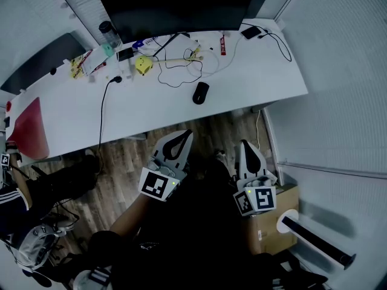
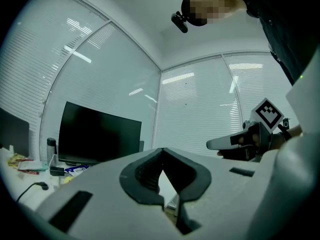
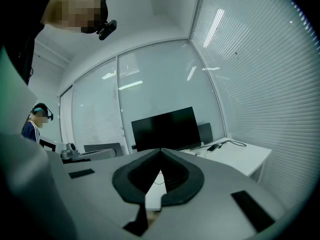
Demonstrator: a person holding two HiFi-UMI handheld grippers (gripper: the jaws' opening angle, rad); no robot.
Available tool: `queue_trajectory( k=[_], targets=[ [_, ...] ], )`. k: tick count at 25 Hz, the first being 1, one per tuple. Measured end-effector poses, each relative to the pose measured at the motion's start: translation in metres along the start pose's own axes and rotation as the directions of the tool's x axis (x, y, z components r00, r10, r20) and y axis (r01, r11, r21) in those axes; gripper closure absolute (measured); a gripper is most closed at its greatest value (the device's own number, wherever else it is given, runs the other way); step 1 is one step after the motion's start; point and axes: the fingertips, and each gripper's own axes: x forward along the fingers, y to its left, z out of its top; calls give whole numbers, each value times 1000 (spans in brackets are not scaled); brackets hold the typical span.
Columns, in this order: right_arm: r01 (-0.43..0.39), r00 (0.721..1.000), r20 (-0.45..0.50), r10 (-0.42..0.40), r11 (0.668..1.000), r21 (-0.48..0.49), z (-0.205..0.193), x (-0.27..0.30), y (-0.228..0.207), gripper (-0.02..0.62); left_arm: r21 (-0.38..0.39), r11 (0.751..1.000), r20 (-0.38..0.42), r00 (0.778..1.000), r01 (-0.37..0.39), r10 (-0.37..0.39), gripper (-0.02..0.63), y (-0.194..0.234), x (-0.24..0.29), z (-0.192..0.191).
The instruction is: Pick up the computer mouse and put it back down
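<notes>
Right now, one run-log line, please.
mouse: on desk, untouched | left hand-held gripper: shut, empty | right hand-held gripper: shut, empty

The mouse (image 1: 200,92) is black, the desk (image 1: 260,71) white, the monitor (image 1: 181,5) black, the mat (image 1: 29,128) red.

The top of the monitor (image 1: 175,5) is cut off by the head view's upper edge. The little things (image 1: 84,64) beside it on the bench (image 1: 254,77) are too small to name. A person (image 1: 15,204) at the left edge is only half in the picture. The right gripper (image 1: 249,148) covers part of a brown box (image 1: 278,231). The left gripper (image 2: 161,154) fills the low half of its own view and hides the near bench.
</notes>
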Motion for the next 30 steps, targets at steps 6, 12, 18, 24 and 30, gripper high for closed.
queue_trajectory(
  k=[6, 12, 18, 24, 30],
  targets=[
    [-39, 999, -17, 39, 999, -2, 0, 28, -12, 597, -9, 998, -23, 998, -54, 54, 600, 14, 12, -7],
    [-120, 992, -43, 120, 993, -11, 6, 66, -28, 597, 5, 994, -12, 994, -109, 109, 600, 27, 46, -7],
    [-202, 977, -76, 201, 979, -11, 15, 110, -64, 597, 14, 984, -23, 984, -175, 176, 600, 33, 90, -13],
    [-298, 950, -106, 294, 954, -18, 34, 160, -90, 597, 19, 969, -38, 968, -246, 246, 600, 47, 135, -13],
    [-384, 916, -129, 380, 923, -10, 44, 196, -111, 597, 12, 941, -46, 940, -339, 339, 600, 53, 165, -17]
  ],
)
